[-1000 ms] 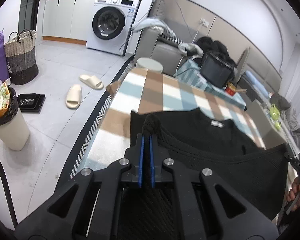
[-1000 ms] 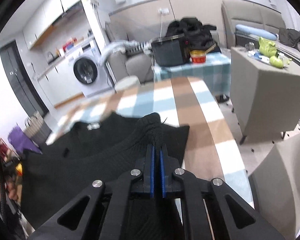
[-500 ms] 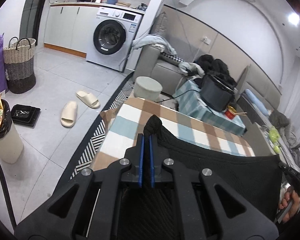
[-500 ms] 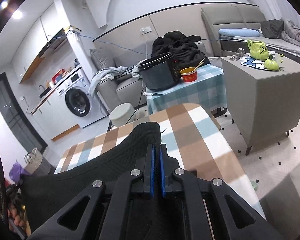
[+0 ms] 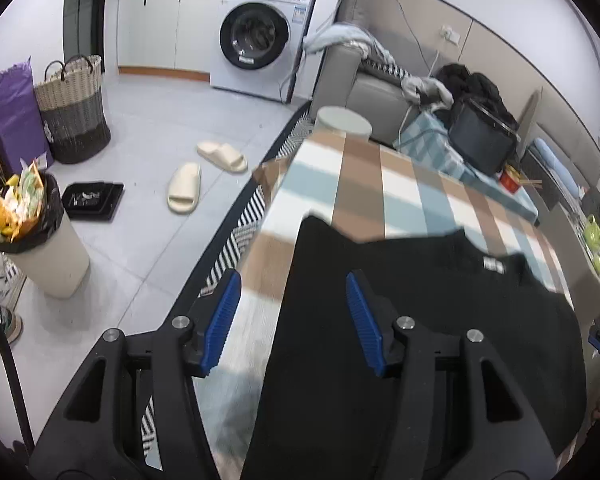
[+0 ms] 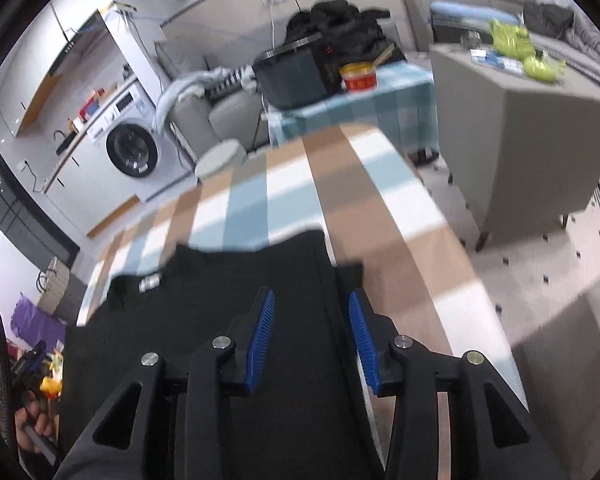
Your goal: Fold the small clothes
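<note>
A black knit top (image 5: 428, 304) lies spread on the checked tablecloth (image 5: 364, 176), its white neck label (image 5: 493, 264) facing up. My left gripper (image 5: 292, 300) is open and empty above the garment's left edge. In the right wrist view the same black top (image 6: 228, 304) lies on the checked tablecloth (image 6: 340, 184). My right gripper (image 6: 311, 320) is open and empty above its right edge. The near part of the garment is hidden behind both grippers.
Left of the table are a striped rug (image 5: 236, 232), two slippers (image 5: 204, 180), a full bin (image 5: 32, 236) and a woven basket (image 5: 74, 108). Beyond the table stand a round stool (image 5: 342, 120), a sofa and a side table with a black pot (image 6: 292, 72). A grey cabinet (image 6: 512, 120) stands right.
Both grippers were shut on the black top and held it up. Now both have opened and let go, and the top lies on the table.
</note>
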Tool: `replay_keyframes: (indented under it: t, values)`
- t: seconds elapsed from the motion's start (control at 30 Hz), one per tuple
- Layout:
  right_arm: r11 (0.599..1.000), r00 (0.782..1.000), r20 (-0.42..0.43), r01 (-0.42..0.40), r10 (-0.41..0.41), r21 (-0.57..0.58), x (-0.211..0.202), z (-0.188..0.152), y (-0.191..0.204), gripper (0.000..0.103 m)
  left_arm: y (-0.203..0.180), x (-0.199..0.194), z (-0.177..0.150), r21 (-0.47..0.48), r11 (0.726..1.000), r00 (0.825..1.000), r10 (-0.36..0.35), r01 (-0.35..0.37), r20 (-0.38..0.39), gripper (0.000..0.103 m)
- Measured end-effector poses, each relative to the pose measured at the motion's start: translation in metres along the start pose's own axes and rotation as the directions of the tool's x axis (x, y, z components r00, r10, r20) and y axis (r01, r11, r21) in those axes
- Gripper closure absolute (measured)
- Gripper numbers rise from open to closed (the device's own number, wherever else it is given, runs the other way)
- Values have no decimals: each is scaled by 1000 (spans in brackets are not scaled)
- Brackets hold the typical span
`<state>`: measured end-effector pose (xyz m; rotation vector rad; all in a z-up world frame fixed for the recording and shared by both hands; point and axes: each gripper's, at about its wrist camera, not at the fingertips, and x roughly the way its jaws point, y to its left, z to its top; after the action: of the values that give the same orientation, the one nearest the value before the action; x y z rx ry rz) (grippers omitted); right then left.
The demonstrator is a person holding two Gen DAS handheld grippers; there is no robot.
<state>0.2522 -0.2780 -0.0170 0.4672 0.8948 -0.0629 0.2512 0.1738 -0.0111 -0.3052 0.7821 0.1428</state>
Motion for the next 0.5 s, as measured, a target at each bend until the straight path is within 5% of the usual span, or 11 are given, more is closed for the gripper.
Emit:
replay_keyframes:
  t: [0.5]
  values:
    - [991,988,-150,3,-23,-134,-18,-73,-5,63,28,-44,-94,-5,1000,992,-3,2,-128,51]
